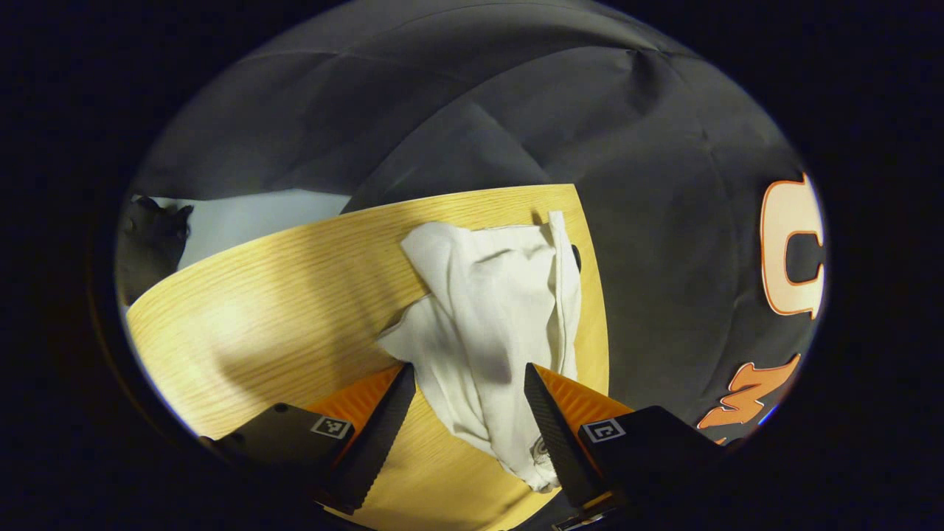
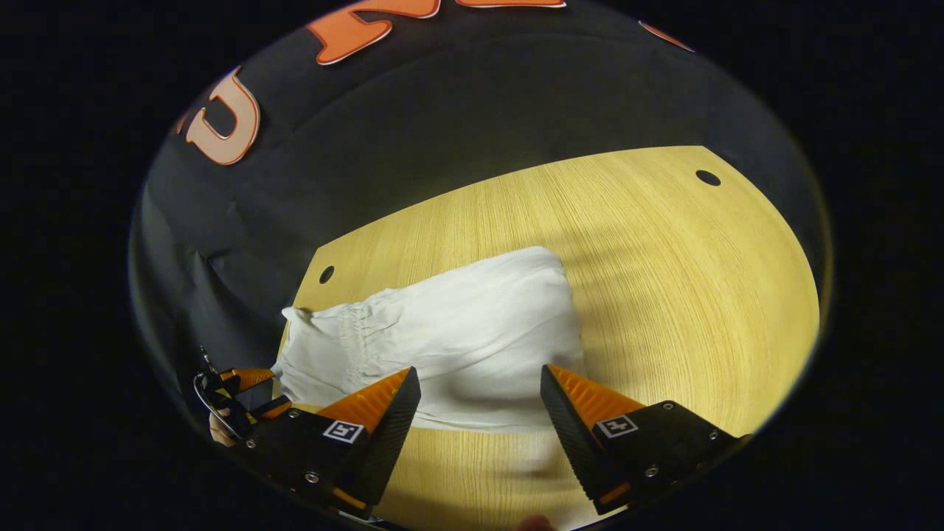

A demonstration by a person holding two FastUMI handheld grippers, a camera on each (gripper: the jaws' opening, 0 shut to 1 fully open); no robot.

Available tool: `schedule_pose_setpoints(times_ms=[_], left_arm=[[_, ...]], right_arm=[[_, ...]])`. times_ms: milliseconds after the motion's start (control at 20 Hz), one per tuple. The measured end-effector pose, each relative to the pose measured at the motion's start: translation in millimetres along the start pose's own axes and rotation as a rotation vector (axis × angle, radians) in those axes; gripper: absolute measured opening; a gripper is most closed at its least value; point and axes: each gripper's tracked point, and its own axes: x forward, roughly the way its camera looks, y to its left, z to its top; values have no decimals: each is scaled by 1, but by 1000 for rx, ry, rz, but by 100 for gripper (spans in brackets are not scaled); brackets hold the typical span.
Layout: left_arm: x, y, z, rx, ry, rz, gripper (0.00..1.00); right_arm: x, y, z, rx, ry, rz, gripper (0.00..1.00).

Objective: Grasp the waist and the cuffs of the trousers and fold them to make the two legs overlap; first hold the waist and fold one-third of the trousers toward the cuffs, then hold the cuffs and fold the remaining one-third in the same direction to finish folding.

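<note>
My worry is a one-layer pinch: the crumpled white cotton trousers (image 1: 495,324) lie bunched near the 3 o'clock edge of the pale wood-grain table (image 1: 280,310), and a tug could drag them over that edge. My left gripper (image 1: 470,413) stands wide apart, holding nothing, soft folds between its ridged fingers. My right gripper (image 2: 479,413) is equally spread and empty, cloth just ahead at 12 o'clock. In its view the trousers (image 2: 457,332) show a gathered elastic waist (image 2: 354,324) toward 9 o'clock. The fabric looks thin, limp, creased; the tabletop smooth.
</note>
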Motion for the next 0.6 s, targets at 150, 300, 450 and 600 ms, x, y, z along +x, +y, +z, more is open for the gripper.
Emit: schedule_pose_setpoints(times_ms=[150,300,450,600], left_arm=[[21,-6,5,21,16,9,85],[45,0,8,51,3,97,60],[43,-17,6,79,-5,107,6],[30,-59,12,251,-58,74,4]], right_arm=[[2,-4,-2,2,7,-11,99],[-2,-7,-1,6,0,-22,99],[-13,-11,-1,7,-19,-36,99],[-25,-20,0,-17,-46,-60,99]])
